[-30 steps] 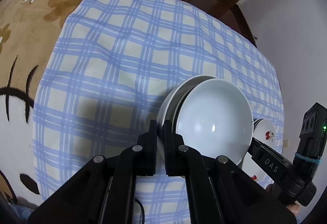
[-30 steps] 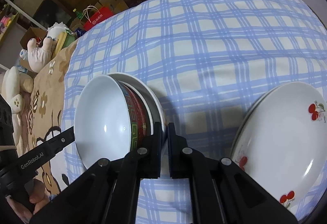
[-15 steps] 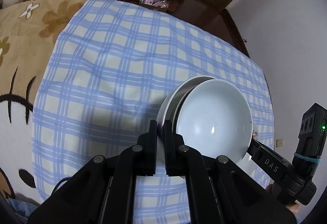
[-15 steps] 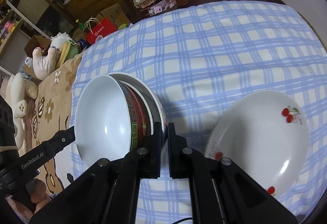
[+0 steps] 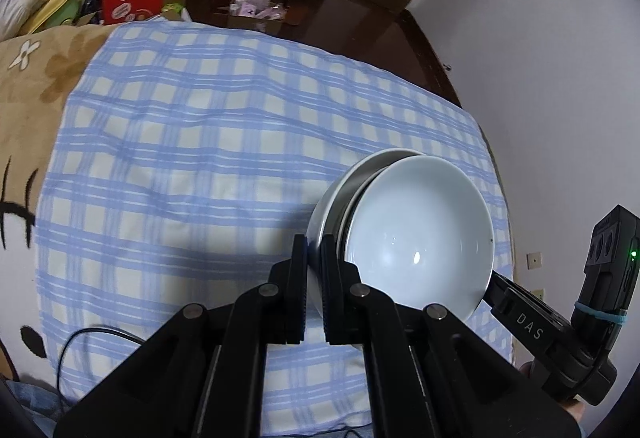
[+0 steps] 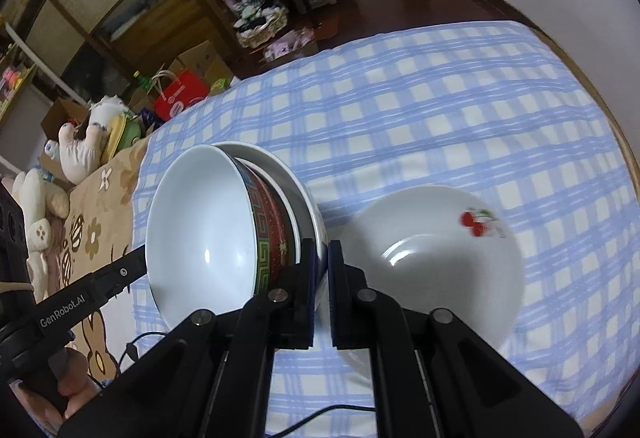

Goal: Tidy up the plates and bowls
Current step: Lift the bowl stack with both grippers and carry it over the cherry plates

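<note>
Left gripper and right gripper jaws both clamped on the plate rim. Glossy round bowl, red-patterned outside, sits in it. Cherry plate lies right of it on checked cloth.

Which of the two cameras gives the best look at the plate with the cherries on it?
The right wrist view: the cherry plate lies face-up on the checked cloth, its cherry print visible, only slightly blurred. The left wrist view shows none of it; the stacked bowl and gripper cover that side.
</note>
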{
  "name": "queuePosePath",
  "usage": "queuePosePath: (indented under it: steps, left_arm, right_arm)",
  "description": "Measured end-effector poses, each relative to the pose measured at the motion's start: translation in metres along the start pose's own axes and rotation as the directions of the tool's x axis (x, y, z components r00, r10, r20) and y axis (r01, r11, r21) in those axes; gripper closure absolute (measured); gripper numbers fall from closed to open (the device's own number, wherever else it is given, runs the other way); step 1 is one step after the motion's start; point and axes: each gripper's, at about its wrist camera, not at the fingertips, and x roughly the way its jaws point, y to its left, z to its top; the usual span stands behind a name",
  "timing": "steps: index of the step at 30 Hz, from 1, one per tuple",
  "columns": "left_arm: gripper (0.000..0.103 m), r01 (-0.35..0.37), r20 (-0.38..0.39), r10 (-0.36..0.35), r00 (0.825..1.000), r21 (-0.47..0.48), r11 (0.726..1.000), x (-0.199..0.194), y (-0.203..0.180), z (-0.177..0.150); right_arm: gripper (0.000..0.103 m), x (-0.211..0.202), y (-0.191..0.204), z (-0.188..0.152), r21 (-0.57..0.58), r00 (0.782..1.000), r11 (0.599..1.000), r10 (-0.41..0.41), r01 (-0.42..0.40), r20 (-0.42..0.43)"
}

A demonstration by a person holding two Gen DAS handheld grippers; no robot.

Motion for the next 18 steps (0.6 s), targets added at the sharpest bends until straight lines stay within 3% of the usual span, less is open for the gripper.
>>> queuePosePath:
  steps: [18]
  left_arm:
    - [0.099, 0.013, -0.056, -0.007, 0.998, 0.103, 0.995, 0.028, -0.088, -0.029]
  right_arm:
    - [0.096, -0.033, -0.087, -0.019, 0.123, 0.999, 0.992, -0.032, 0.028, 0.035]
